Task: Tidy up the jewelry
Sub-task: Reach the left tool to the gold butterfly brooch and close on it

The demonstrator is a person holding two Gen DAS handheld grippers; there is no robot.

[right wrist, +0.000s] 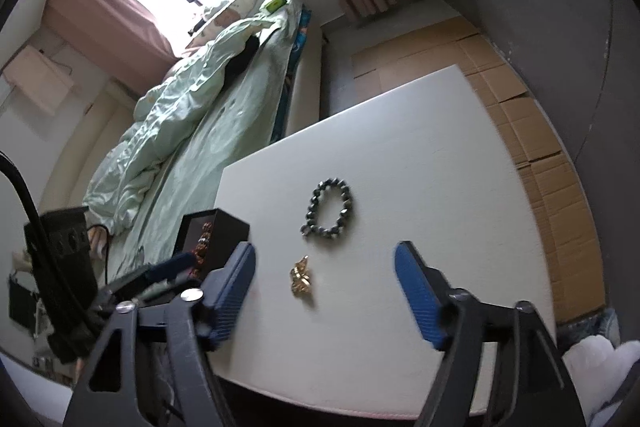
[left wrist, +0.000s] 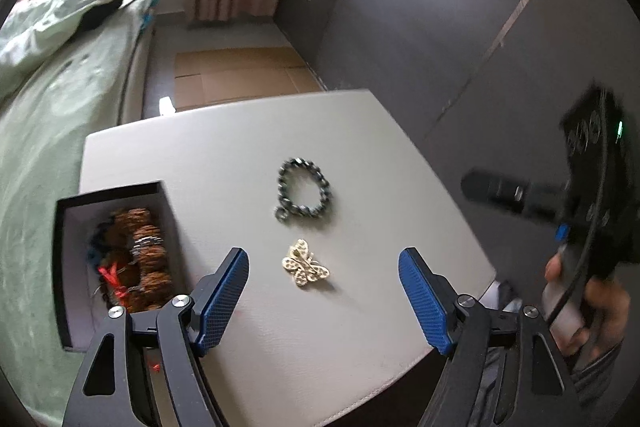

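A gold butterfly brooch (left wrist: 306, 263) lies on the white table (left wrist: 360, 131), with a dark beaded bracelet (left wrist: 304, 194) just beyond it. A black open box (left wrist: 116, 259) at the left holds brown bead bracelets and other jewelry. My left gripper (left wrist: 324, 291) is open and empty, just short of the brooch, which shows between its fingers. My right gripper (right wrist: 325, 287) is open and empty above the table's near edge; the brooch (right wrist: 301, 277) and bracelet (right wrist: 330, 211) lie ahead of it, the box (right wrist: 212, 239) to its left.
A bed with green bedding (right wrist: 192, 115) runs along the table's left side. Flattened cardboard (right wrist: 532, 131) covers the floor beyond and right of the table. A grey wall (left wrist: 440, 7) stands at the right. The right hand-held device (left wrist: 592, 211) shows at the left wrist view's right edge.
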